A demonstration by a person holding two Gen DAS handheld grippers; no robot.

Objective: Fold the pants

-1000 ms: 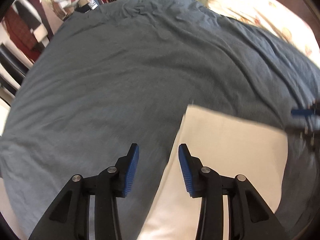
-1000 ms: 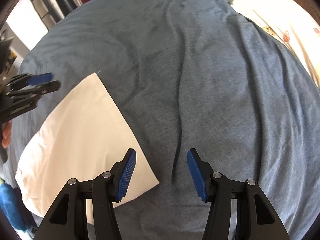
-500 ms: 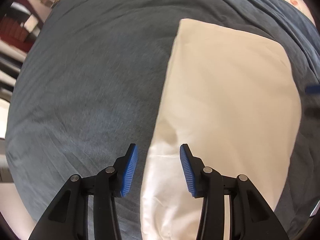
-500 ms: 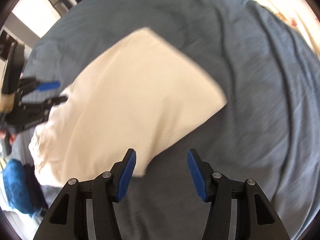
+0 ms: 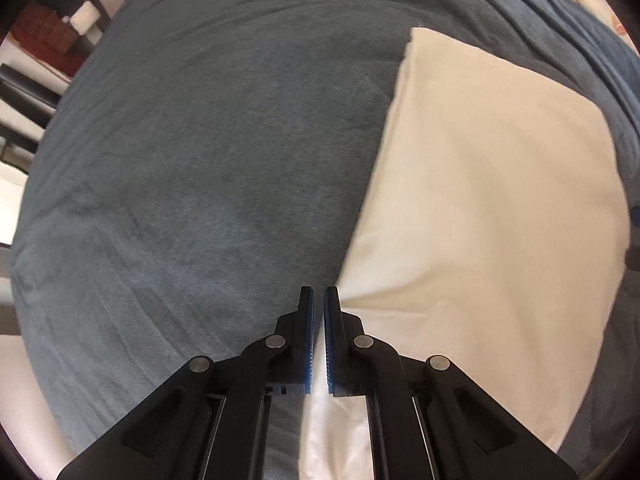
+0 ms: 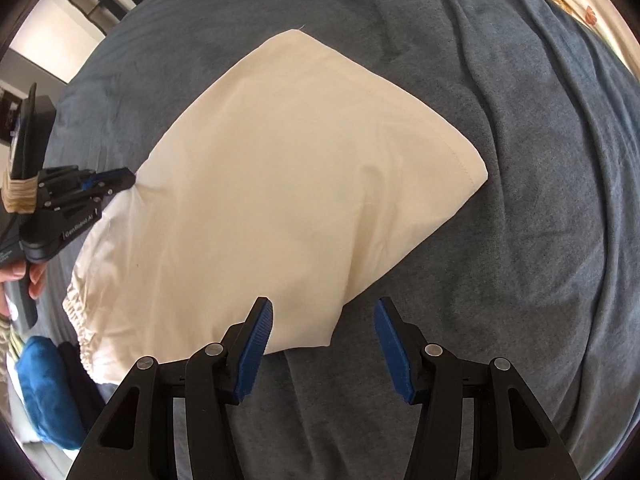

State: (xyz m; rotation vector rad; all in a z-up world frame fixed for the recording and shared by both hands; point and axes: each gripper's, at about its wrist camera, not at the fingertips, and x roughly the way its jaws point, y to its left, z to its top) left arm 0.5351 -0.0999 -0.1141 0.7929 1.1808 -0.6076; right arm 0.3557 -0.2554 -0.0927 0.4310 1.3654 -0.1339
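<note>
Cream pants (image 5: 480,200), folded into a flat panel, lie on a grey-blue bed cover (image 5: 180,160). My left gripper (image 5: 319,292) is shut on their left edge, with pale cloth pinched between the blue pads. The right wrist view shows the same pants (image 6: 300,184), with the gathered waistband (image 6: 80,320) at the lower left and the left gripper (image 6: 130,178) clamped on the edge above it. My right gripper (image 6: 323,302) stands open just over the pants' near corner, pointing steeply down. Its pads touch nothing.
A person's hand (image 6: 24,280) holds the left gripper's handle. A blue cloth (image 6: 44,392) lies at the bed's lower left edge. A floral pillow (image 6: 580,0) sits at the far right. Shelves and furniture (image 5: 48,40) stand beyond the bed on the left.
The left gripper's jaws have gone from apart to shut on the pants' edge. Both grippers came in over the pants, which now fill more of each view. The right jaws kept their width.
</note>
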